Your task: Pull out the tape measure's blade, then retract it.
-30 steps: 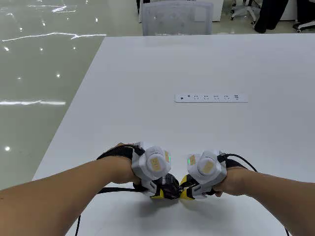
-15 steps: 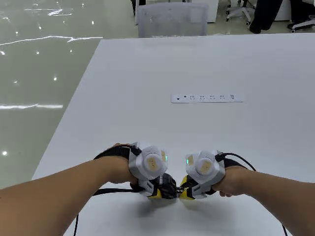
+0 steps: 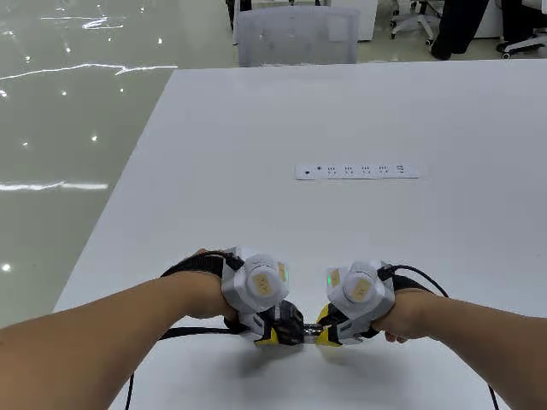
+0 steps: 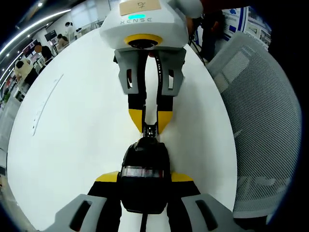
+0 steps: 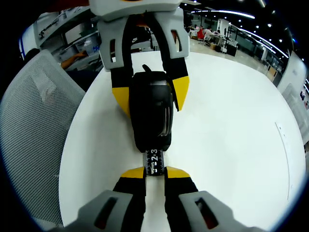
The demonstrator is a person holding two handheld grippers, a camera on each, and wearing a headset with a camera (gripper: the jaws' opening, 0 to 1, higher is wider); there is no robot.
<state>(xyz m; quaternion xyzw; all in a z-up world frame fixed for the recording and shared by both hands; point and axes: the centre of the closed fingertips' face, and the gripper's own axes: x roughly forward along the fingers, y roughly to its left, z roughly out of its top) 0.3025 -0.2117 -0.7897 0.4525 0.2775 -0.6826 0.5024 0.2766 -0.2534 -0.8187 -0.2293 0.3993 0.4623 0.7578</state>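
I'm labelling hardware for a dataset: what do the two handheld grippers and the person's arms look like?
The left gripper and right gripper match: rounded white housings with a tan square label and green light, grey slotted jaws, yellow tips. Black cables trail from each. A black strap sits behind the left housing; the forearms are bare.

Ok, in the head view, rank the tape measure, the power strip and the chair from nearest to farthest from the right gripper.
1. The tape measure, just left of the right gripper, blade end between its jaws.
2. The power strip, ahead, in the middle of the table.
3. The chair, beyond the table's far edge.
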